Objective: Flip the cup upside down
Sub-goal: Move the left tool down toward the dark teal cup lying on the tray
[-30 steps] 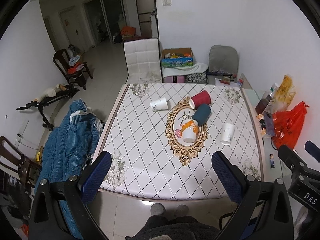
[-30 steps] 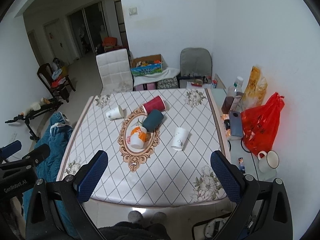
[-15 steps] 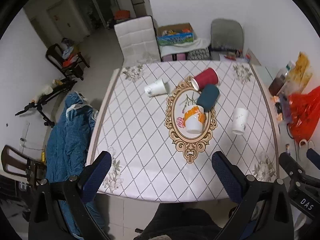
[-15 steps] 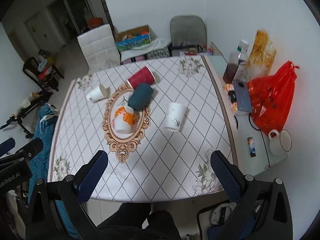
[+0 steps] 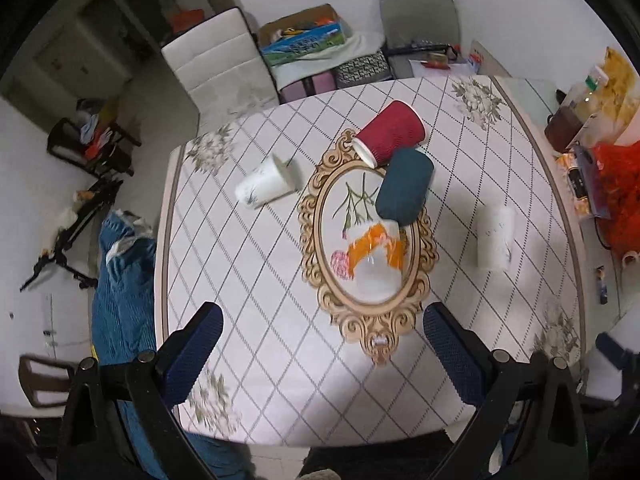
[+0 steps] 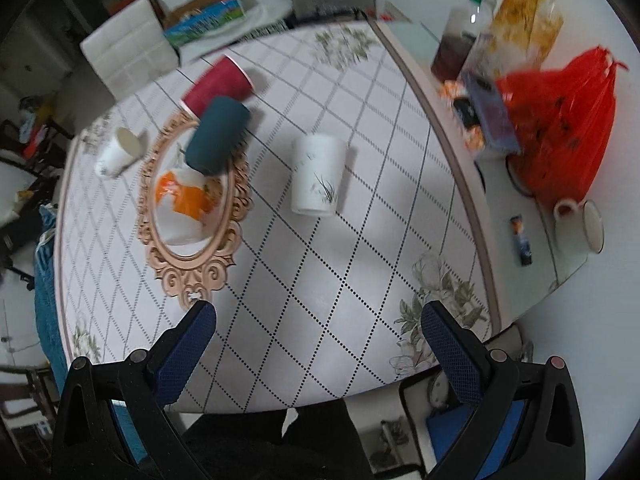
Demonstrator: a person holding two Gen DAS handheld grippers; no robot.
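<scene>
Several cups lie on their sides on the white diamond-patterned table (image 5: 248,280). A red cup (image 5: 390,132) (image 6: 218,86) and a dark teal cup (image 5: 404,188) (image 6: 218,140) lie at the far end of an oval gold-framed mat (image 5: 320,248). An orange-and-white cup (image 5: 374,264) (image 6: 182,208) lies on the mat. A white cup (image 5: 266,186) (image 6: 118,152) lies to the left, another white cup (image 5: 494,238) (image 6: 316,174) to the right. My left gripper (image 5: 322,356) and right gripper (image 6: 318,352) are open, empty, above the table's near edge.
A side shelf at the right holds a red plastic bag (image 6: 568,128), a bottle (image 6: 460,40), a mug (image 6: 584,228) and small items. A blue garment (image 5: 124,280) hangs left of the table. A white chair (image 5: 216,68) and a grey chair (image 5: 420,12) stand behind it.
Both grippers have moved forward and down toward the table, so the cups look larger and nearer. The cups have not moved. Both grippers stay open.
</scene>
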